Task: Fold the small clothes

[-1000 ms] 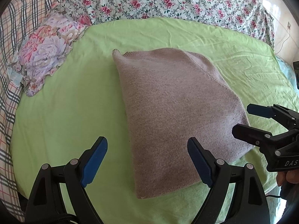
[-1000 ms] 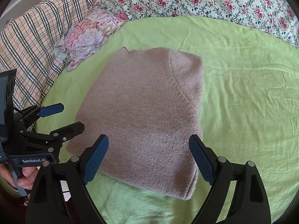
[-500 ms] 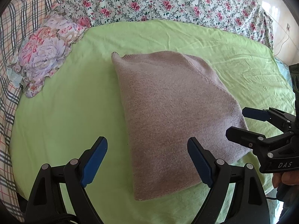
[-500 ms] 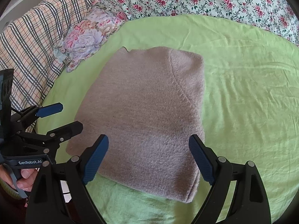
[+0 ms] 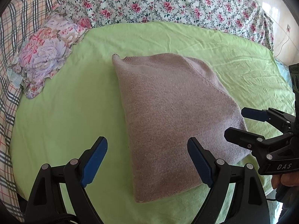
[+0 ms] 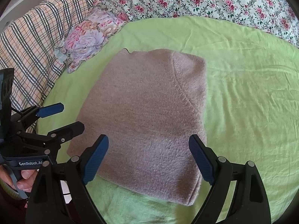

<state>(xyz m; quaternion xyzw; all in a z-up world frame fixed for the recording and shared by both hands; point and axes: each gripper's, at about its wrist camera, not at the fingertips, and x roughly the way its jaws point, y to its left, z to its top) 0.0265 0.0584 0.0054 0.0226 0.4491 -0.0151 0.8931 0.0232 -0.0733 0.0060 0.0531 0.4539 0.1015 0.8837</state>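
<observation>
Left claw (image 5: 147, 160): blue pads wide apart, gripping nothing, hovering as before.
Right claw (image 6: 148, 159): pads apart, empty; it has edged closer to the left claw.
Sweater (image 5: 168, 123): folded, flat, just ahead of both claws, unmoved.
Green sheet (image 6: 243, 93): under the sweater.
Floral pillow (image 5: 46, 56): far left, beyond the sweater.

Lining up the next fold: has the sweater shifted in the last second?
No. The sweater has not shifted: in the right wrist view its notched far corner keeps the same gap to the floral pillow on the green sheet.
</observation>
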